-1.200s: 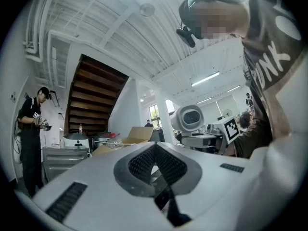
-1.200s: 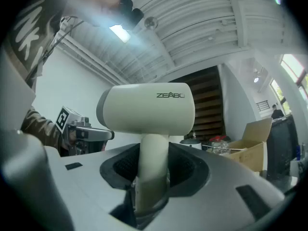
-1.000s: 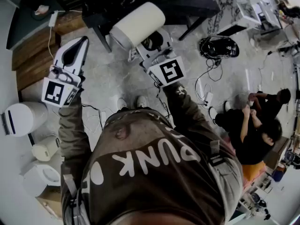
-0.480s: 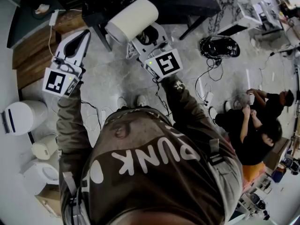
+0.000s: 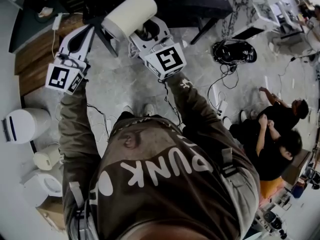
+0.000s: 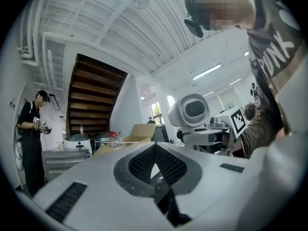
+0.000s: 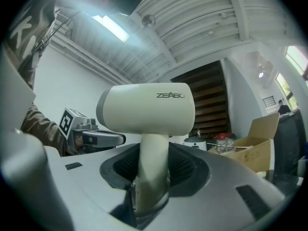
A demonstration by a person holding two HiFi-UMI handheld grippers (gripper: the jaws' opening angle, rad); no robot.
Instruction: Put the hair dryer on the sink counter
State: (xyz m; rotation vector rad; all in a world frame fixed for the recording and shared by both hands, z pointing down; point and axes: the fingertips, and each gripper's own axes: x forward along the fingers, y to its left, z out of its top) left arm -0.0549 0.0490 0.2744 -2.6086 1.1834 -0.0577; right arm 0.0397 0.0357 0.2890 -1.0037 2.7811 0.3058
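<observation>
The right gripper (image 7: pixel 153 174) clamps the hair dryer (image 7: pixel 147 110) by its handle, barrel above its jaws; the left gripper (image 6: pixel 155 163) is closed, empty.

Head view dim, low in contrast, lines bowed toward the edges; both gripper views bright, fisheye, corners black; ceiling strip light (image 7: pixel 111 27) flares across the right gripper view's upper left; hair dryer (image 7: pixel 147 109) sharp, lower foreground soft.

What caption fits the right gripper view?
Right gripper clamps a cream hair dryer by its handle, barrel on top.
</observation>
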